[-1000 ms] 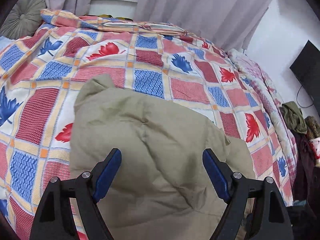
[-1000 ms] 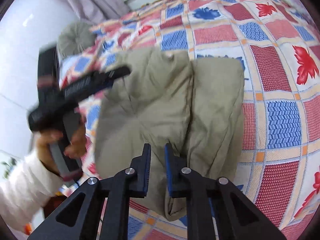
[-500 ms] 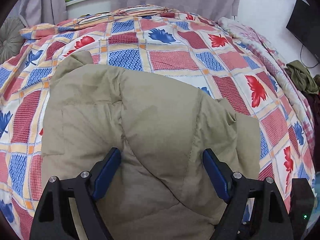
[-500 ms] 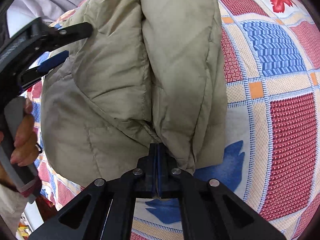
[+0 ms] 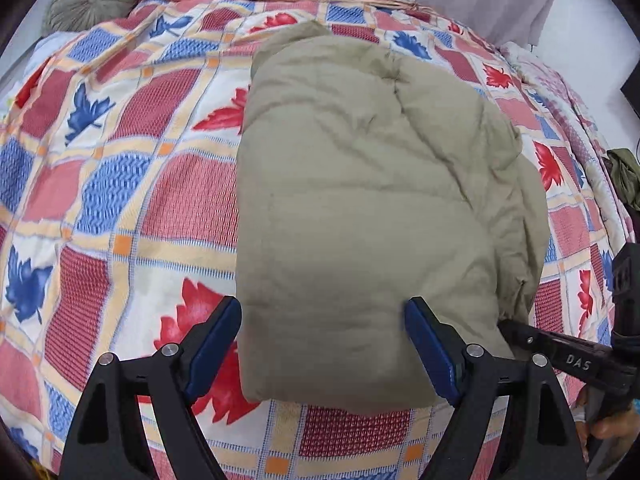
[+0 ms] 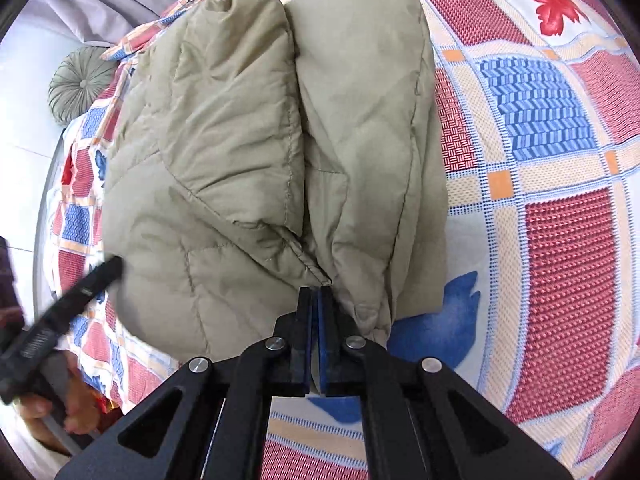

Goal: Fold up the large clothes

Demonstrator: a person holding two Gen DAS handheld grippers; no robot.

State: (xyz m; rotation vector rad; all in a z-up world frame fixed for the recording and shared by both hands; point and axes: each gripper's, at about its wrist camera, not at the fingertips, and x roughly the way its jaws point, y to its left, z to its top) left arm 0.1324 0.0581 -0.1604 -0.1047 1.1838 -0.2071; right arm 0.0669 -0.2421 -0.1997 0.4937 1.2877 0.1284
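Lay folded into a thick bundle on the patterned bed cover point(image 5: 120, 208): a padded olive jacket point(image 5: 360, 200), well short of the round cushion point(image 5: 90, 0) by the head of the bed. Compared with a second earlier, sat more squarely and more compactly, with one puffy panel doubled over another along a seam running down the middle in the right wrist view. Had swung in closer, too: both cameras now looked almost straight down onto the bundle.

Left hand-held gripper point(image 5: 324, 336): fingers spread wide, straddling the near edge of the jacket, pinching nothing. Right hand-held gripper point(image 6: 315, 300): pads pressed together at the near hem, right where the two folded layers meet; pinching the fabric edge or merely touching it, cannot tell, since the cloth ran just past the tips. Half a second earlier, sat at that same hem, equally tight.

Judged from this: fold largely made, bundle roughly rectangular. Probably left to do: release at the hem, tuck the loose flap on the right side, flatten the puffed top.
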